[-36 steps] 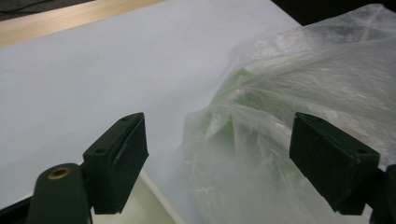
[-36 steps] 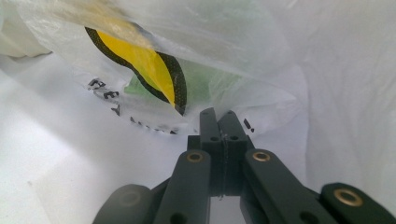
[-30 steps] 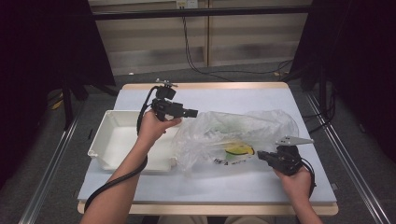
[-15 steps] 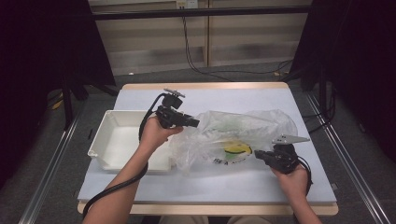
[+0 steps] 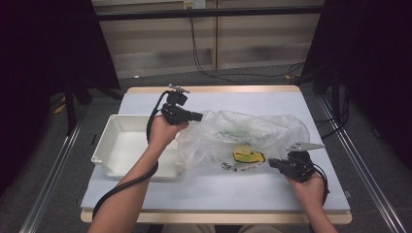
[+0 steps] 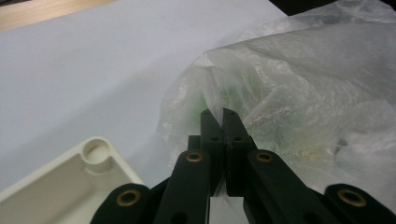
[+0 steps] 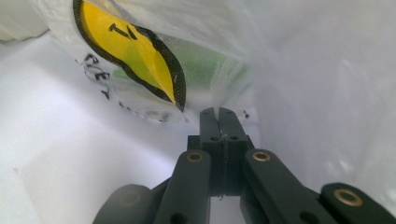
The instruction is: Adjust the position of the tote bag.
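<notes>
Since the earlier frames the left gripper (image 5: 199, 116) has come a little nearer to the clear plastic bag (image 5: 243, 138), and its fingers (image 6: 212, 125) have just been closing: now they stand together, with a thin fold of the bag's film pinched between them at the bag's left end, as the left gripper view shows. The right gripper (image 5: 273, 163) has kept its place at the lower right edge of the bag, beside the yellow printed label (image 5: 248, 155); its fingers (image 7: 226, 122) are also shut, and a small pleat of the film appears to be caught at their tips (the film is so thin that I cannot be fully sure how much of it is held). The bag lies on the counter (image 5: 209, 189), just to the right of the white tray (image 5: 124, 145), touching or overlapping its right wall, and something green shows faintly through the plastic; what it is I cannot tell. I judge that the step in hand is taking hold of the bag at two sides, and this seems now done. The next move probably calls for lifting or drawing the two holds apart gently and together, because a hard pull could tear the film or let it slip out.
</notes>
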`<state>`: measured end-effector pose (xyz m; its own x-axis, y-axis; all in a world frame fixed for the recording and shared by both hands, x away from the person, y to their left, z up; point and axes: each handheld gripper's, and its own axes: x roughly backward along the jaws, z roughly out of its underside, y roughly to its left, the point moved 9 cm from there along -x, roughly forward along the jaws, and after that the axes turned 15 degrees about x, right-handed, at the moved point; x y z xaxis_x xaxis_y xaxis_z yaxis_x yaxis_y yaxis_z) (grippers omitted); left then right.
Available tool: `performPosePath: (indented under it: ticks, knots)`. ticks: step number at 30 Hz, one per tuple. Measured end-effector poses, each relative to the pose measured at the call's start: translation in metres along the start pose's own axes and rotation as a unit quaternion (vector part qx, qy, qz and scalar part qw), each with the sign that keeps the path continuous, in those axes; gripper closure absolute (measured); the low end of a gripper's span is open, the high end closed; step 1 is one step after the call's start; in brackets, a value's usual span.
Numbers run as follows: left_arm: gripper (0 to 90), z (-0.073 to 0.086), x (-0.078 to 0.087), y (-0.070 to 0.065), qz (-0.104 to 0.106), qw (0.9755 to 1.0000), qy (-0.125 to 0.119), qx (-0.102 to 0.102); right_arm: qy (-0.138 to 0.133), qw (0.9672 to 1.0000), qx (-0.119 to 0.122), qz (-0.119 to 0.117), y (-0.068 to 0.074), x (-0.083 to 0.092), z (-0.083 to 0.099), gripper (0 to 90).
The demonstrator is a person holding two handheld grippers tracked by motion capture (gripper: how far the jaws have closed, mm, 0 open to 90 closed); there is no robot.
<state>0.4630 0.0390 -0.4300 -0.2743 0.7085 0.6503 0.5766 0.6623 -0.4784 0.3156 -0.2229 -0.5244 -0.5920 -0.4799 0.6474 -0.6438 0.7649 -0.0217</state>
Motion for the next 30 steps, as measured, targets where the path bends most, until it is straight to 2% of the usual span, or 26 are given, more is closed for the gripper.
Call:
performPosePath:
  ticks: [8,13,15,17,21,25,26,27,29,30]
  knots:
    - [89.8,-0.001,-0.003,0.014,-0.015,0.9998,-0.003,0.015,0.025,0.9997,-0.005,0.000,-0.006,0.004,0.015,90.0]
    - [89.7,0.005,-0.004,0.008,0.002,0.9999,0.005,0.009,0.013,0.9999,0.000,0.000,-0.003,0.004,0.010,90.0]
    - [89.7,0.005,-0.003,0.003,0.003,1.0000,0.007,0.005,0.005,1.0000,0.000,0.000,0.000,0.006,0.005,83.5]
    - [89.7,0.005,-0.002,0.000,0.000,1.0000,0.009,-0.002,0.004,0.9999,0.011,0.009,0.002,0.006,0.002,71.7]
    - [89.6,0.005,-0.002,-0.006,0.006,0.9999,0.008,-0.009,-0.002,0.9996,0.024,0.016,0.009,0.009,-0.009,62.1]
    - [89.4,0.006,0.000,-0.010,0.006,0.9999,0.011,-0.011,-0.003,0.9994,0.031,0.012,0.012,0.010,-0.014,60.1]
    - [88.7,0.005,0.001,-0.010,0.007,0.9998,0.012,-0.016,-0.007,0.9994,0.033,0.013,0.013,0.012,-0.017,57.0]
    - [87.7,0.006,0.002,-0.012,0.012,0.9997,0.013,-0.016,-0.010,0.9994,0.031,0.014,0.012,0.013,-0.018,56.7]
    - [85.8,0.005,0.003,-0.013,0.010,0.9998,0.009,-0.013,-0.014,0.9995,0.025,0.013,0.012,0.015,-0.021,55.5]
    - [85.7,0.005,0.004,-0.013,0.010,0.9997,0.012,-0.020,-0.018,0.9995,0.024,0.011,0.012,0.016,-0.022,54.3]
